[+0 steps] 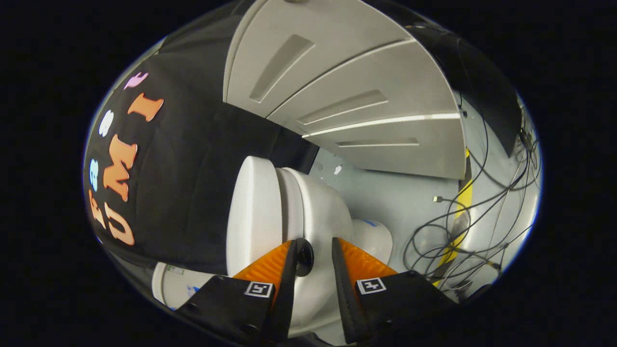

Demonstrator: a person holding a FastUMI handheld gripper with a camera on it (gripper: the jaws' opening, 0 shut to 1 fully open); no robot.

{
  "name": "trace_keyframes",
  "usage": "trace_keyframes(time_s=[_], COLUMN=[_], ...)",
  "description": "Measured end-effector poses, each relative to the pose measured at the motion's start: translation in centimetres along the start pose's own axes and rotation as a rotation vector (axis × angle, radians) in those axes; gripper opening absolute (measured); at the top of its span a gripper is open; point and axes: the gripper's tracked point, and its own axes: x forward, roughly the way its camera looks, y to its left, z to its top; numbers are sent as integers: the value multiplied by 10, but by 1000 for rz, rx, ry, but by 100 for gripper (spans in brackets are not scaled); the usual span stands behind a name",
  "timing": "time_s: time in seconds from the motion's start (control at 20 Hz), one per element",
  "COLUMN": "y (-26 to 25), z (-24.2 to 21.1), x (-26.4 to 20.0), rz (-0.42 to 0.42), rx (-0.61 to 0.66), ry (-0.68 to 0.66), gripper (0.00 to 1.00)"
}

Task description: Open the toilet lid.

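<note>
The view is rolled on its side, so the white toilet [308, 212] stands sideways just ahead of the fingers. Its lid [250, 212] is the flat white disc toward the black cloth, lying close against the seat and bowl with only a thin seam between them. My gripper [313, 253] is open by a narrow gap, and its tips reach the toilet's rim. A small round black knob [304, 258] sits against one fingertip, with space left to the other finger. The white bowl shows through the gap; I cannot tell if the fingers touch it.
Black booth cloth [193, 183] hangs behind the lid side. Grey panelled partitions [366, 96] rise beyond the toilet. Several loose cables [462, 226] and a yellow floor stripe [465, 202] lie on the grey floor past the bowl. A white base part [373, 236] sits beside the bowl.
</note>
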Motion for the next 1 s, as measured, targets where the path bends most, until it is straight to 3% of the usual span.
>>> trace_keyframes(time_s=[0.1,0.25,0.3,0.55,0.7,0.85,1.0], y=[1,7,8,12,20,25,49], z=[1,3,6,7,5,4,7], x=[6,10,11,8,4,-4,-15], rz=[26,65,79,105,74,10,18], rx=[29,75,95,183,173,80,77], ry=[14,34,36,38,56,51,25], gripper=[49,30,30,8,8,8,8])
